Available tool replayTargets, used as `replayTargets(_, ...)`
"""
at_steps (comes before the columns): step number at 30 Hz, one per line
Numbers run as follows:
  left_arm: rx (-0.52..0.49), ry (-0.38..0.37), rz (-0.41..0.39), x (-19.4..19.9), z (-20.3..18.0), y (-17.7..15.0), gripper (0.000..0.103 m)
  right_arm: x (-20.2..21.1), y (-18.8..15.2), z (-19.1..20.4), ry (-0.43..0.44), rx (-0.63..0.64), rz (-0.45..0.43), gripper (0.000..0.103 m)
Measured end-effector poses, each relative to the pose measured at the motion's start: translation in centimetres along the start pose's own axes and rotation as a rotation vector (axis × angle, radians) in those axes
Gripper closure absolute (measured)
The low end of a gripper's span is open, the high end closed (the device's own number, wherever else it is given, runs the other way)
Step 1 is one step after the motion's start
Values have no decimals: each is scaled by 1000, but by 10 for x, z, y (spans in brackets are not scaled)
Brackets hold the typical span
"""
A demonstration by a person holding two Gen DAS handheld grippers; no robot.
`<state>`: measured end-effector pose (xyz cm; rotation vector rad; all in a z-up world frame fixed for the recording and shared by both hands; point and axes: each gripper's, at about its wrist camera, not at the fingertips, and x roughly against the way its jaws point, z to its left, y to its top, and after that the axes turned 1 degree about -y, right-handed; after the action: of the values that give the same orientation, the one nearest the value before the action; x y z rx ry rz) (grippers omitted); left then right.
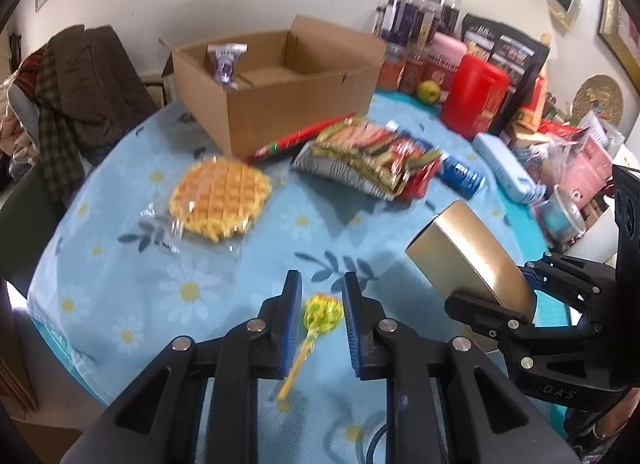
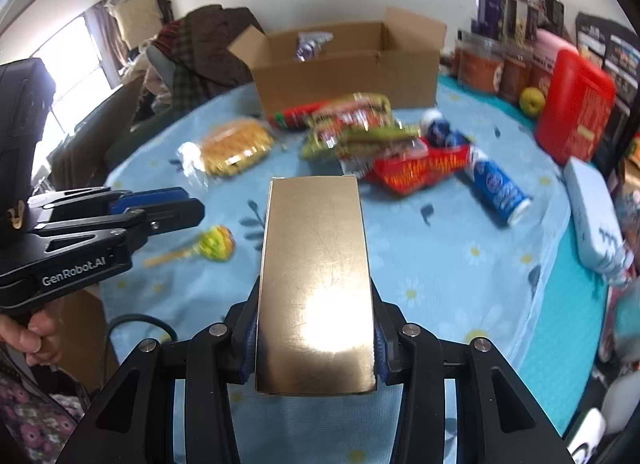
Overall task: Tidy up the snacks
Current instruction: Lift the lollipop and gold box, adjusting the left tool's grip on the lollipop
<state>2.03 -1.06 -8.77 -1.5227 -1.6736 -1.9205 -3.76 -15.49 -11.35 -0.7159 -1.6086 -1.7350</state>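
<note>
Gold box [image 2: 316, 284] clamped in right gripper [image 2: 316, 338]; left gripper [image 1: 322, 304] narrowly open, pads straddling lollipop [image 1: 320, 314] on the near counter [image 1: 120, 284], not pressing.

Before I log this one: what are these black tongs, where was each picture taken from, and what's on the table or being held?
A person holds hand-held tongs, each with a camera looking along its fingers. The left view shows the left tongs open over a lollipop lying on the table. The right view shows the right tongs shut on a gold box. Also on the table: a waffle, snack packets, a blue can and an open carton.
</note>
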Motion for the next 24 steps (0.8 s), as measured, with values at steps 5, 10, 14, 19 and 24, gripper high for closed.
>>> replayTargets(5, 8, -11, -6, -2, 1, 2, 82, 9, 7, 7, -11, 26, -37, 60)
replayTargets(10, 13, -13, 9, -4, 1, -2, 82, 7, 6, 7, -8, 20, -30, 60)
replayTargets(14, 17, -16, 38, -10, 2, -5, 82, 4, 4, 4, -7, 8, -14, 60)
replayTargets(19, 46, -6, 98, -24, 10, -12, 82, -1, -1, 1, -7, -10, 4, 60)
replayTargets(24, 67, -27, 181, -43, 15, -18, 82, -6, -4, -3, -4, -34, 22, 60)
